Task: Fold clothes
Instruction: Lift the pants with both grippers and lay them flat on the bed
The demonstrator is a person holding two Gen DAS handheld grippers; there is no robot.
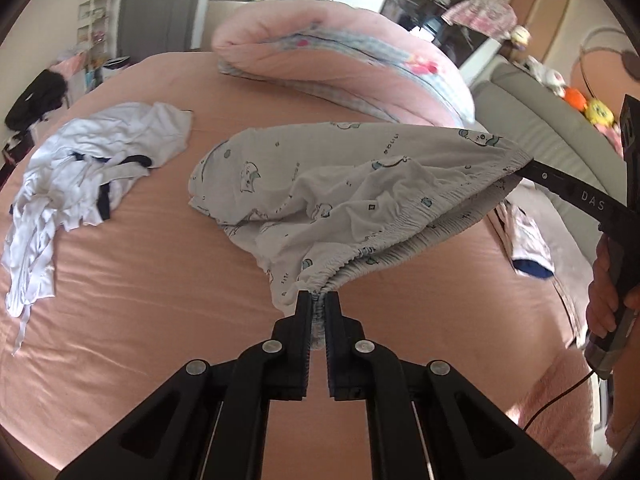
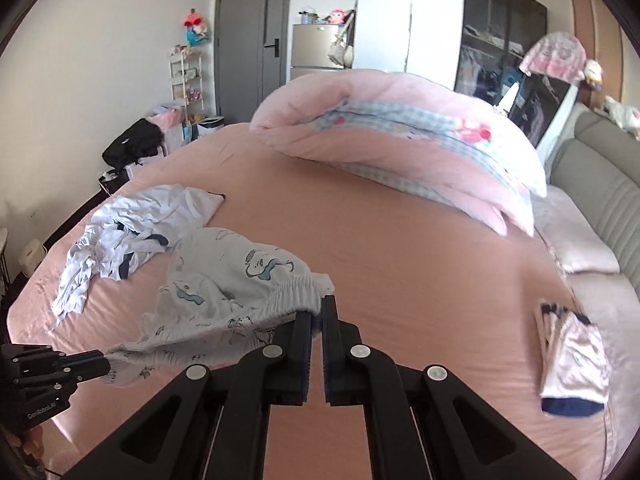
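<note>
Left wrist view: your left tool (image 1: 319, 300) was pinching one end of the elastic waistband of the printed pyjama shorts (image 1: 320, 176), and your right tool (image 2: 317, 312) pinched the other end. The waistband ran taut between the two tools, its long axis left to right, with the legs trailing away onto the pink bed (image 1: 140, 280). Both tools were equally near; lowering them together would probably lay the shorts flat.

Bed (image 2: 400, 264), pink sheet; folded quilt (image 2: 400, 140). Grey door (image 2: 256, 24), white wardrobe (image 2: 412, 12), grey headboard (image 2: 600, 176). Daylit.
</note>
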